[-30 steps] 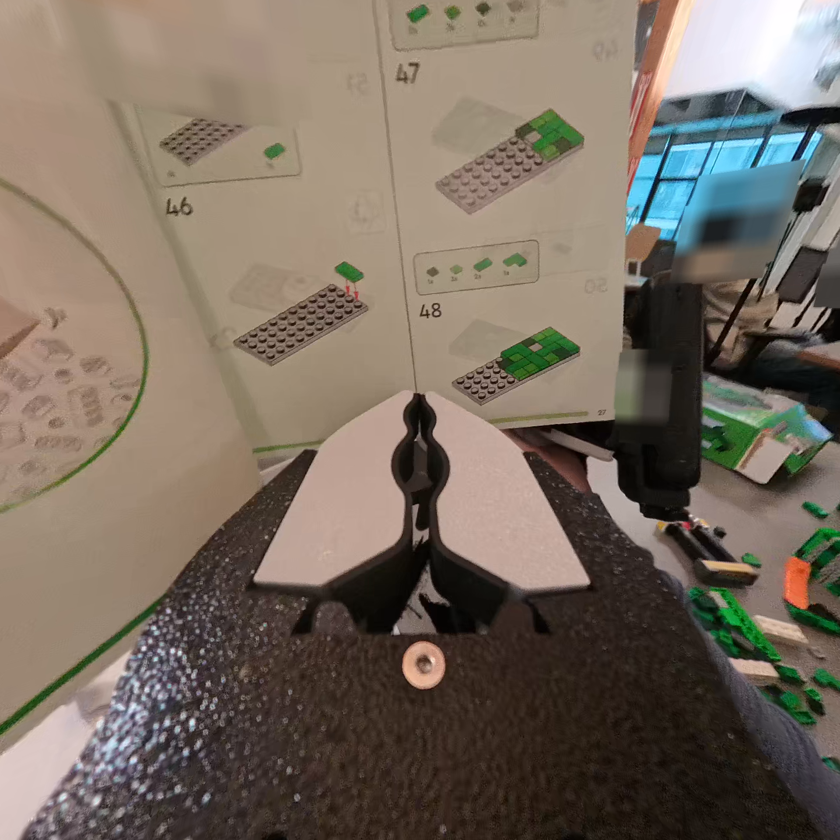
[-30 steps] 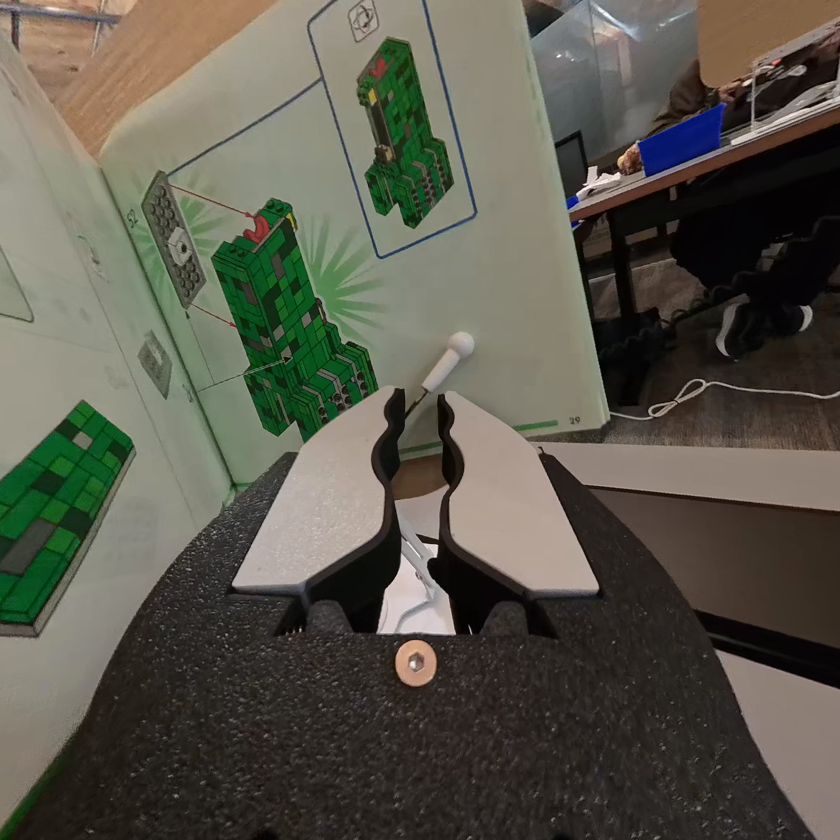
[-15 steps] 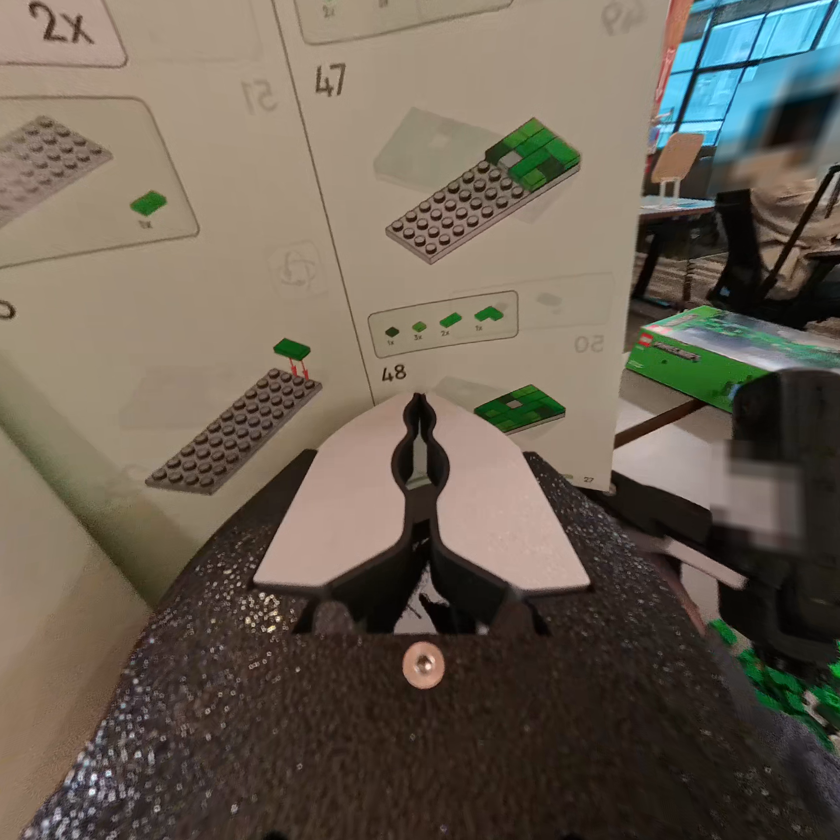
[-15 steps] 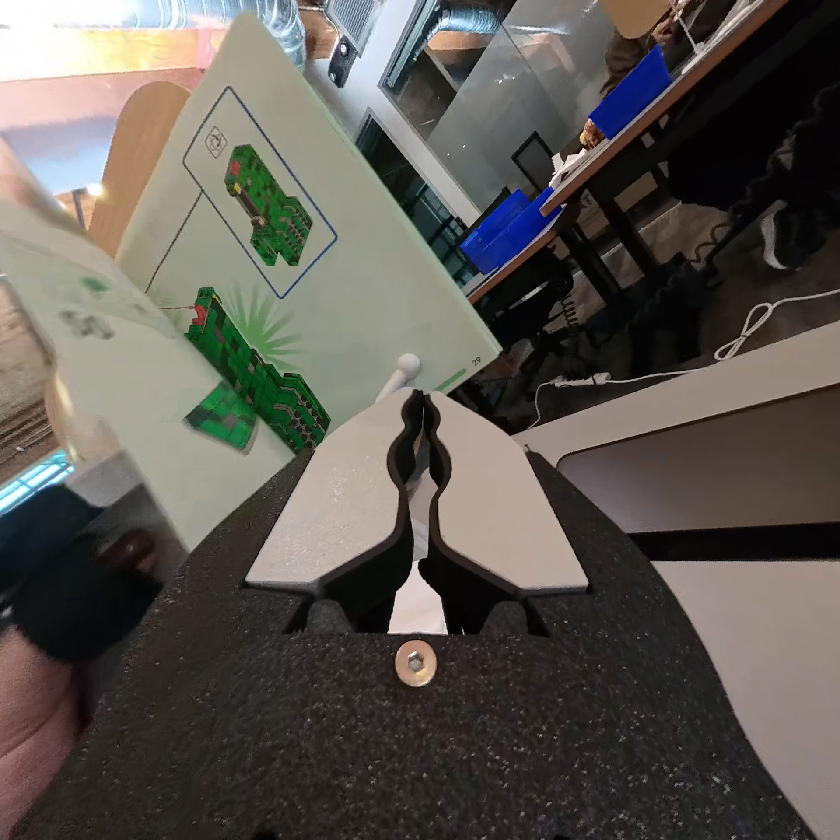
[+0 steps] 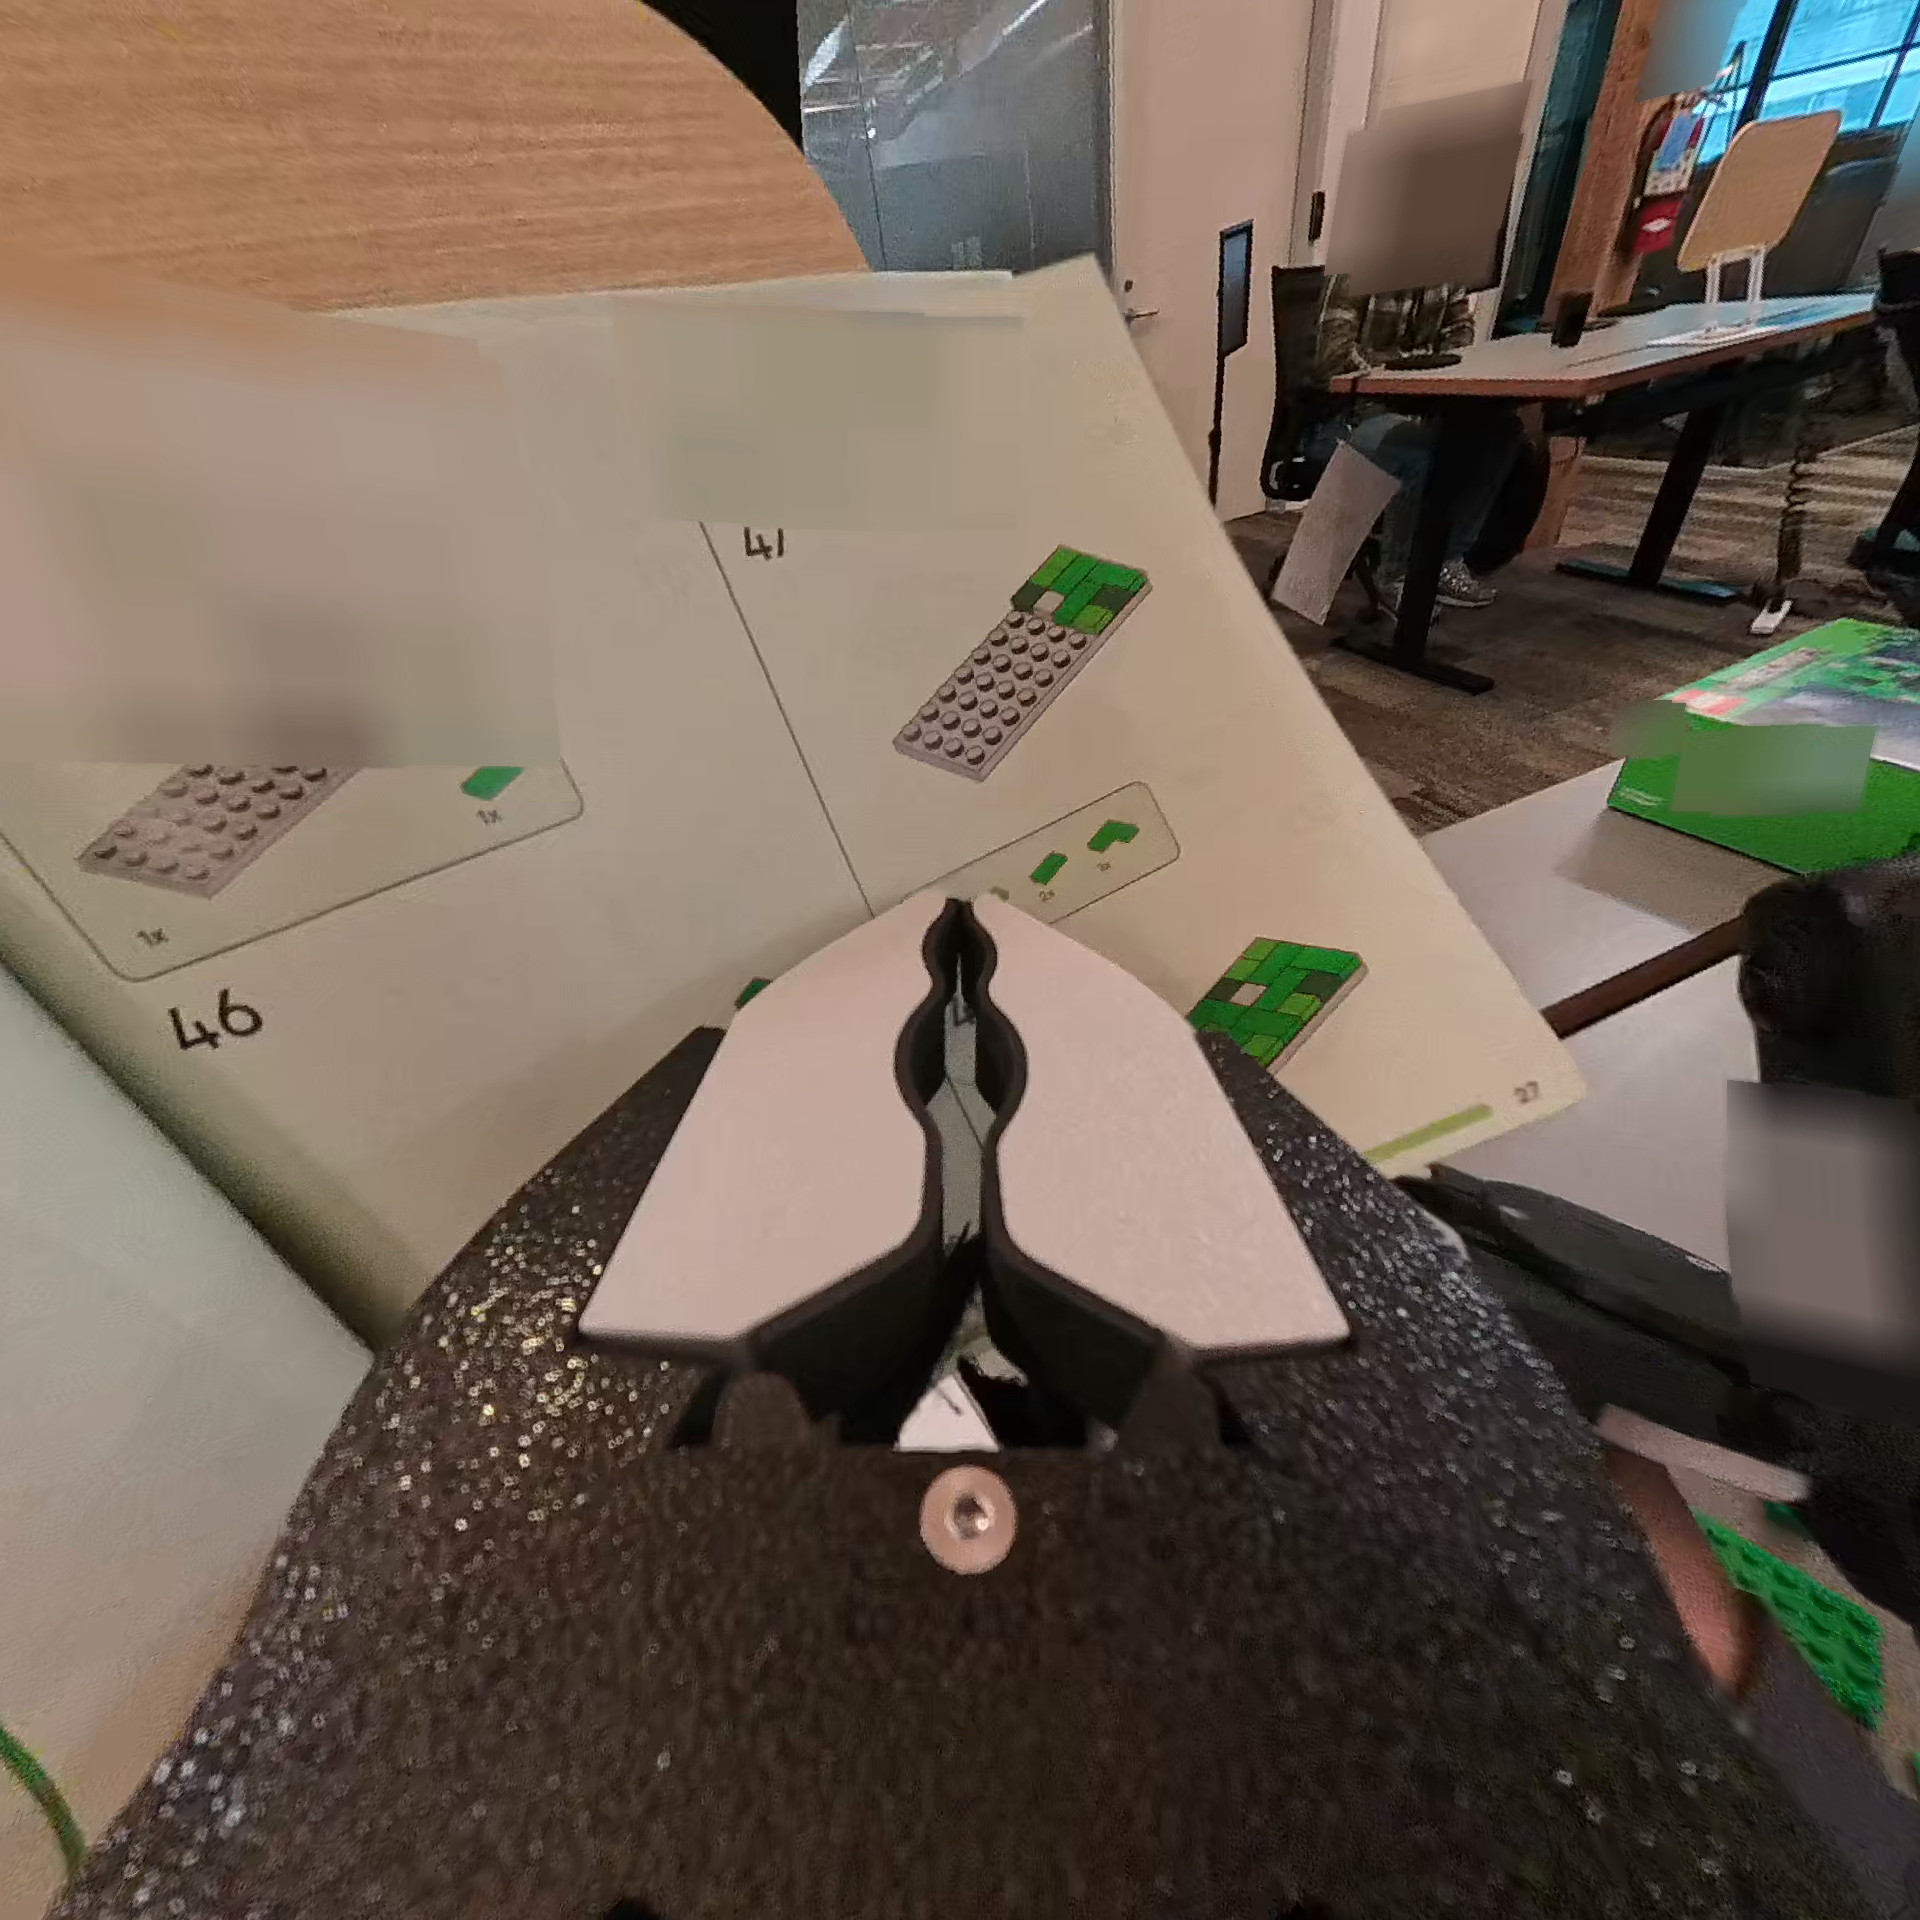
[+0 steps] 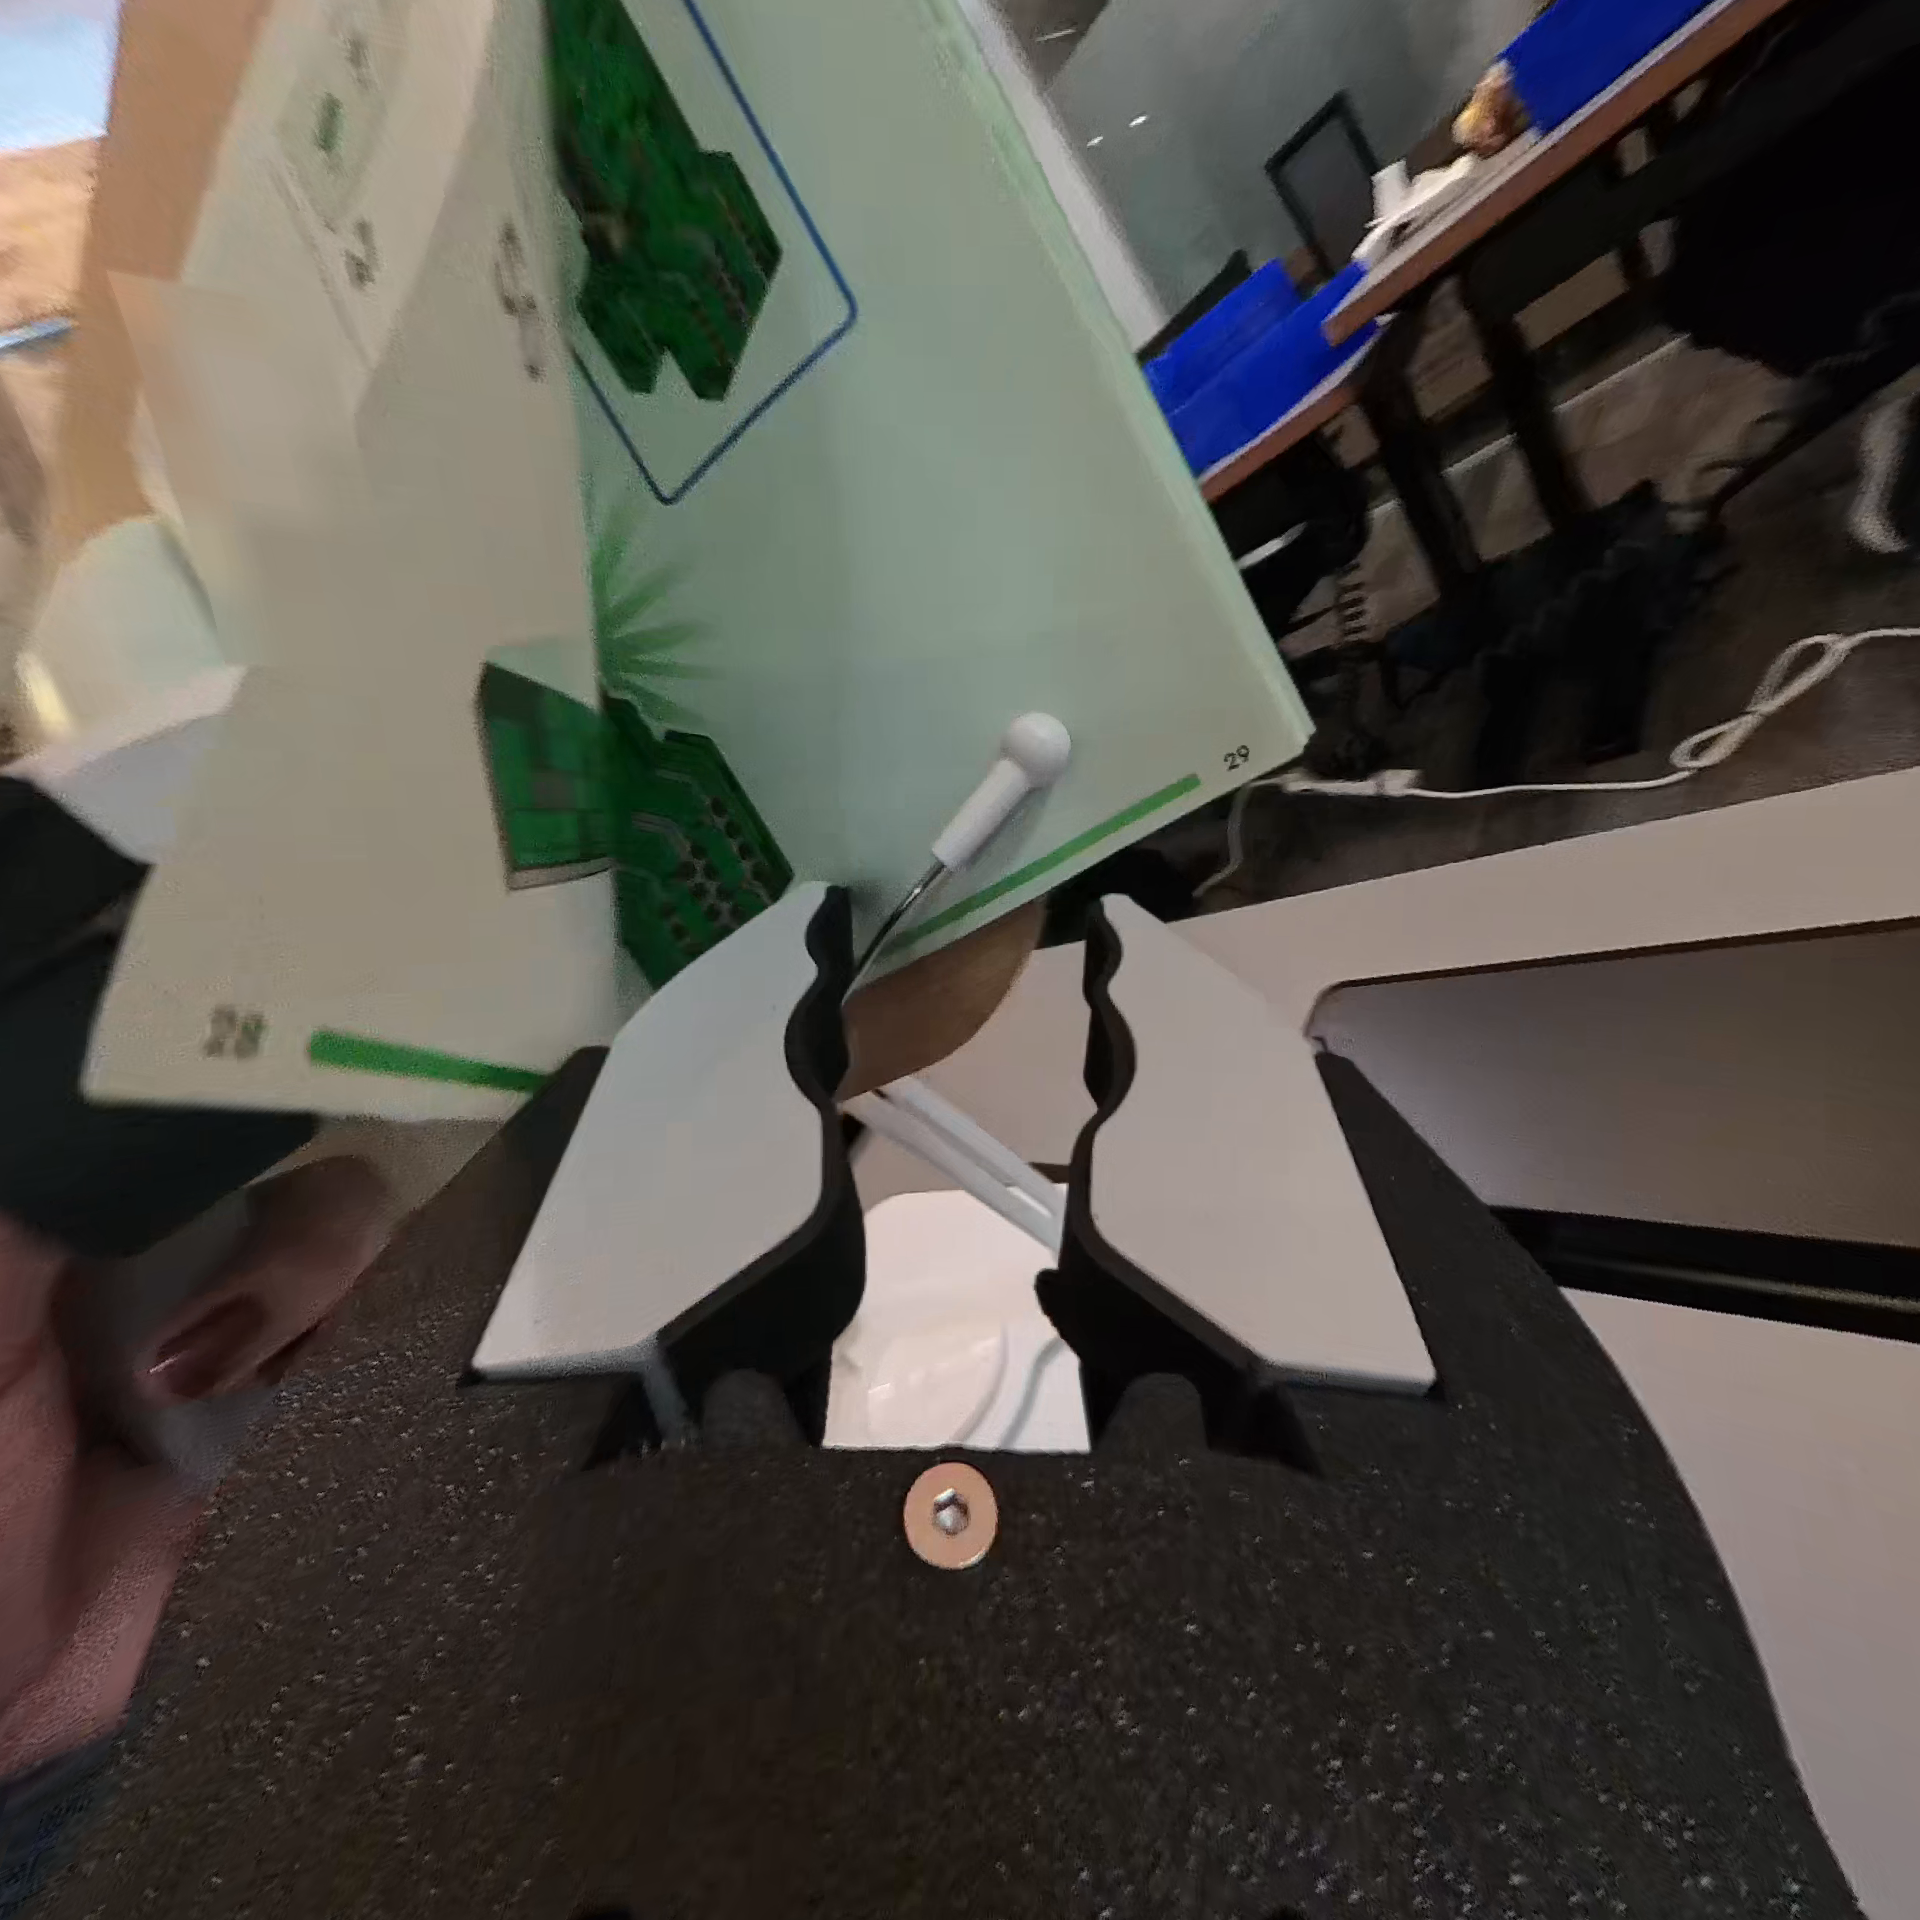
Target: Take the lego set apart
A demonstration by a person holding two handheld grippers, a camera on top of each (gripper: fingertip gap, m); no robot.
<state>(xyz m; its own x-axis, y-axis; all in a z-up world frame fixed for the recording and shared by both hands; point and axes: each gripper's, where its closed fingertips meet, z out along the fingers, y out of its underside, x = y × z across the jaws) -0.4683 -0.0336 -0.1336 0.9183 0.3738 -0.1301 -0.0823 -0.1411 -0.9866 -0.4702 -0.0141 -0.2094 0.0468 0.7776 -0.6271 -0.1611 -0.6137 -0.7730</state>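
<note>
An open lego instruction booklet (image 5: pixel 1195 727) stands upright and fills the left wrist view. My left gripper (image 5: pixel 961 914) is shut on the bottom edge of one of its leaves. In the right wrist view that leaf (image 6: pixel 364 727) swings, blurred, in front of the booklet's right page (image 6: pixel 935 520). My right gripper (image 6: pixel 966 904) is open and empty just below the page's lower edge. A green studded lego plate (image 5: pixel 1808 1631) shows at the lower right of the left wrist view. No built model is in view.
A white ball-tipped wire holder (image 6: pixel 1029 748) and a round wooden piece (image 6: pixel 935 1008) sit at the booklet's foot, between my right fingers. A green lego box (image 5: pixel 1766 842) lies on the grey table (image 5: pixel 1558 883). A hand (image 6: pixel 104 1455) is at the left. Desks stand behind. The tips of one gripper are about 8 cm away from the tips of the other.
My right gripper went from nearly shut to wide open. The held leaf has swung across in front of the right page. The left gripper stayed shut and tilted up with the booklet.
</note>
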